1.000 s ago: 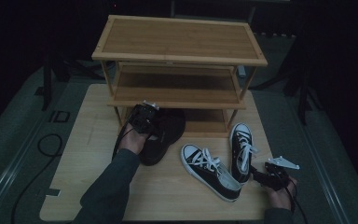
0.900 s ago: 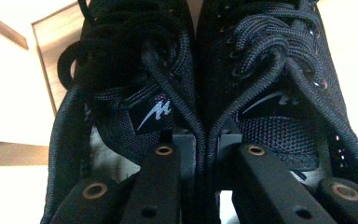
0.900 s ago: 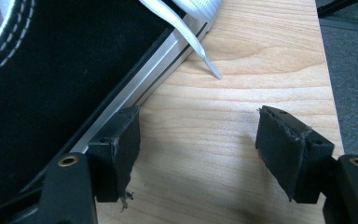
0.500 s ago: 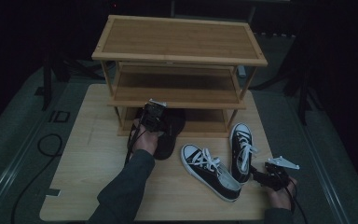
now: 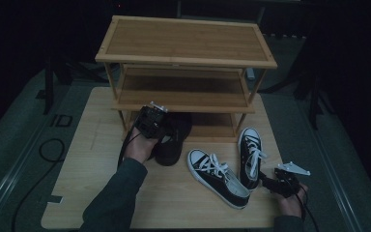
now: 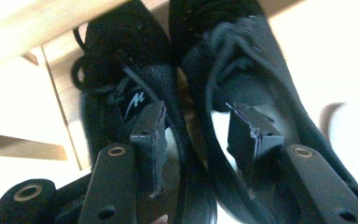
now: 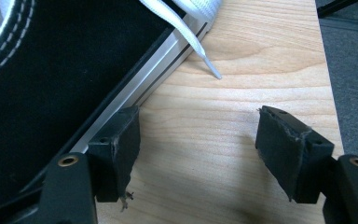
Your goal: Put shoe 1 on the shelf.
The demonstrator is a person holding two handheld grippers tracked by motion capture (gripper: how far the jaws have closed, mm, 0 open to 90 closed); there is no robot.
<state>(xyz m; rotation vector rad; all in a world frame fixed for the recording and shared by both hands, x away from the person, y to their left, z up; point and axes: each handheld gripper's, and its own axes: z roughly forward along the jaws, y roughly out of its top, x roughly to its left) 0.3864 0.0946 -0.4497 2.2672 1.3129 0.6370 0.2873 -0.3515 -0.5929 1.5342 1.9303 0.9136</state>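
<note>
1. Black shoes [image 6: 223,93] lie side by side under the shelf rack's [image 5: 183,101] bottom tier, toes pointing inward.
2. Left hand-held gripper [image 6: 200,135] has just been opening, released, jaws straddling both heel collars.
3. Right hand-held gripper [image 7: 196,154] is spread, empty, at the counter's [image 7: 242,70] right edge.

The black shoes [image 5: 174,137] fill the left of the rack's [image 5: 186,57] bottom tier; its right stays free. Two sneakers [image 5: 232,166] crowd the table's [image 5: 82,179] right, leaving the left bare
</note>
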